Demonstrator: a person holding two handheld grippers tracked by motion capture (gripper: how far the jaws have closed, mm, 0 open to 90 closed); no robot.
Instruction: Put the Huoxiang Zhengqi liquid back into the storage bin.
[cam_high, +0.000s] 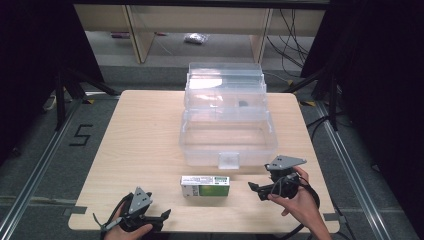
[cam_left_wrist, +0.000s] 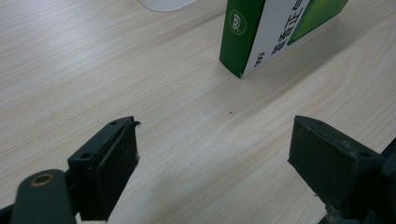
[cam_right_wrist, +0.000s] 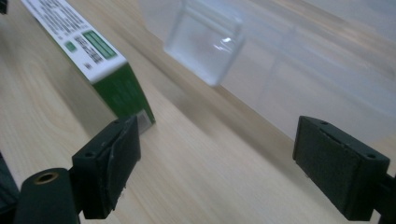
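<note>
Two grippers sit low over the tabletop (cam_high: 145, 125), one either side of a green and white box (cam_high: 205, 186). Both the left gripper (cam_high: 161, 216) and the right gripper (cam_high: 256, 189) have jaws spread wide with nothing between them, and both point inward at the box, as if to take it from both ends. Behind it, a clear bin (cam_high: 227, 142) stands open, lid back, probably to receive it. "999" shows on the box's green end (cam_left_wrist: 237, 23); other print is too small to read
</note>
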